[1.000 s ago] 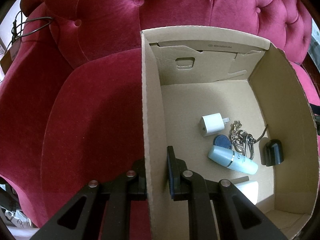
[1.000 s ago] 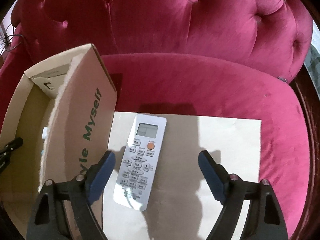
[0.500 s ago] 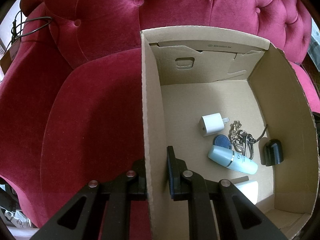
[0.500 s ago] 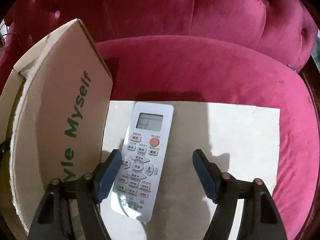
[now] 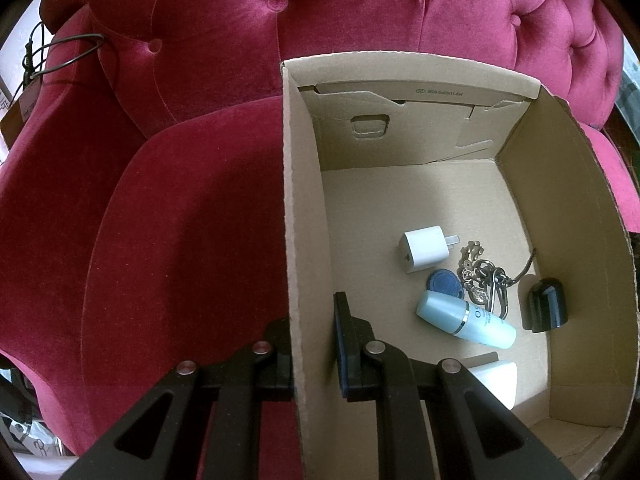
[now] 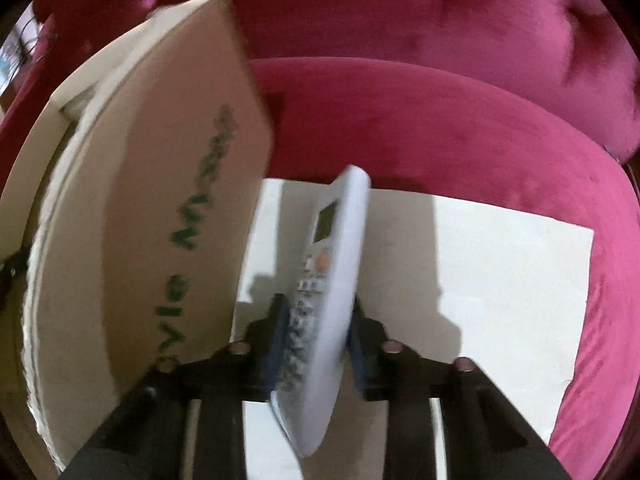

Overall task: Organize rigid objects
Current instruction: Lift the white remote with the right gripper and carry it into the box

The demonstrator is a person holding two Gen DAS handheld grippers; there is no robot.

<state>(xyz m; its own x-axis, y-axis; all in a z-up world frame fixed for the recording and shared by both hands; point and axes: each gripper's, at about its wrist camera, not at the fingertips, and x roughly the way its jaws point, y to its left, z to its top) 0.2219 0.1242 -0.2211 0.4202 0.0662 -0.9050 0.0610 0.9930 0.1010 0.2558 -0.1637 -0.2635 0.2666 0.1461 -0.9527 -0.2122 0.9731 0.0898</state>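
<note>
The open brown cardboard box (image 5: 400, 200) on the red velvet sofa is viewed closely from above its left wall by the left wrist camera. The same box's (image 6: 160, 208) outer right wall is seen alongside by the right wrist camera.

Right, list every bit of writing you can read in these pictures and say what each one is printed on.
"W29.5x22x11.8x4", roughly, the digits being small: on the back flap of the cardboard box.
"yle Myself", green and blurred, its first letters hidden: on the box's outer wall.
"O", then tiny unreadable print: on the pale blue bottle.
Button labels on the remote control, held on edge by the right gripper: too blurred.
</note>
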